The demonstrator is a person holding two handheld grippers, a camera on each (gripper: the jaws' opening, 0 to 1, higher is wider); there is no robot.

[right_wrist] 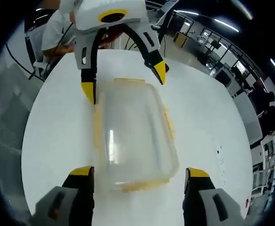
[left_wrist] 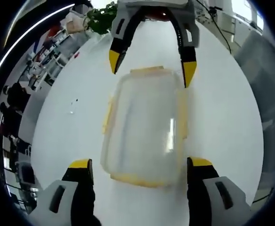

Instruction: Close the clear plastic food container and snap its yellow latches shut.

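Currently the clear plastic container (left_wrist: 144,125) lies flat on the white surface (left_wrist: 222,113), lid down on its body, between the two grippers, which face each other across it. In the left gripper view, the left gripper (left_wrist: 139,169) has its yellow-tipped fingers (left_wrist: 80,165) spread wide, one on each side of the container's near end, gripping nothing. The right gripper (left_wrist: 151,66) enters from the top of that view, its fingers likewise apart and straddling the far end.

In the right gripper view the same arrangement is seen from the opposite side: the right gripper (right_wrist: 139,173) is open at the near end of the container (right_wrist: 132,134), and the left gripper (right_wrist: 123,80) is open at the far end. Whether any fingertip actually touches the container cannot be told.

Yellow latches (left_wrist: 108,115) run along the container's edges; whether each is snapped down cannot be judged. A potted plant (left_wrist: 99,19) stands at the far edge of the surface (right_wrist: 57,132). A person (right_wrist: 57,30) sits beyond it in the right gripper view.
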